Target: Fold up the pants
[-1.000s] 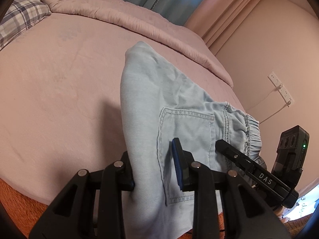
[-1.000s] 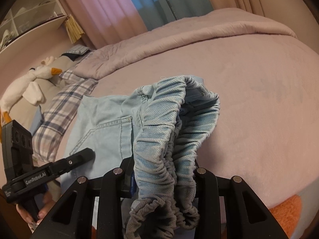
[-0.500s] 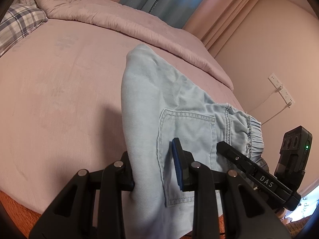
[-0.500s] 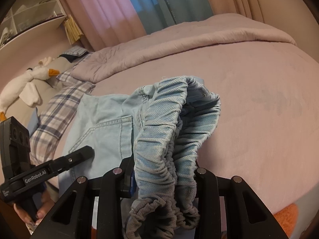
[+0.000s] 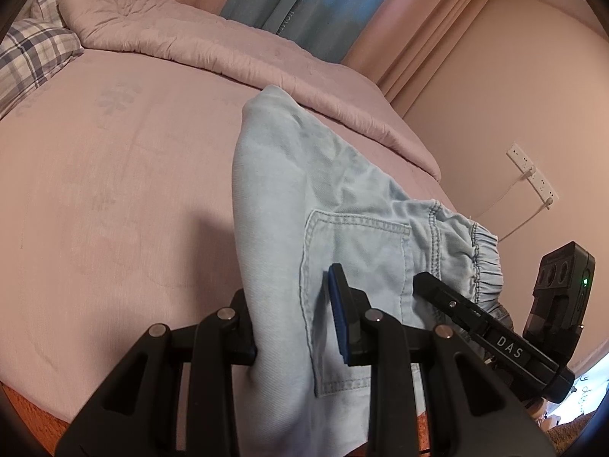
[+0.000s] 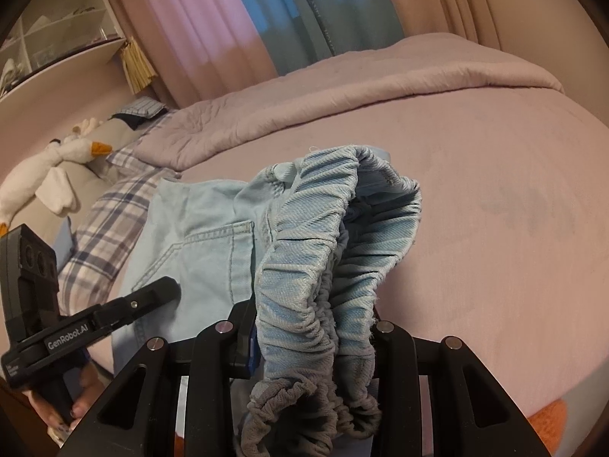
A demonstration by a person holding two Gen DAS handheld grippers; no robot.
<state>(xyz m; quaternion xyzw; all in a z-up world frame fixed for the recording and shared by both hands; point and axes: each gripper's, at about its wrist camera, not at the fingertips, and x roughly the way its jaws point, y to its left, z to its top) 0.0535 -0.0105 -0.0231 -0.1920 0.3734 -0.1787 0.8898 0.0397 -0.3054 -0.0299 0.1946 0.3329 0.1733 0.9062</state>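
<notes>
Light blue denim pants [image 5: 304,190] are held up over the pink bed [image 5: 114,190]. My left gripper [image 5: 293,323] is shut on the pants near the back pocket [image 5: 354,251]. My right gripper [image 6: 312,335] is shut on the bunched elastic waistband [image 6: 327,251]. The rest of the pants [image 6: 198,228] stretches left toward the other gripper [image 6: 95,323]. In the left wrist view the right gripper [image 5: 495,335] shows at the lower right beside the waistband [image 5: 483,262].
A folded pink duvet [image 5: 228,49] lies along the far side of the bed. Plaid pillows [image 6: 110,228] and a white goose toy [image 6: 42,175] lie at the head. Curtains [image 6: 266,19] hang behind. A wall socket and cable [image 5: 533,179] are on the right wall.
Both grippers have moved slightly forward over the bed with the pants; the grips are unchanged.
</notes>
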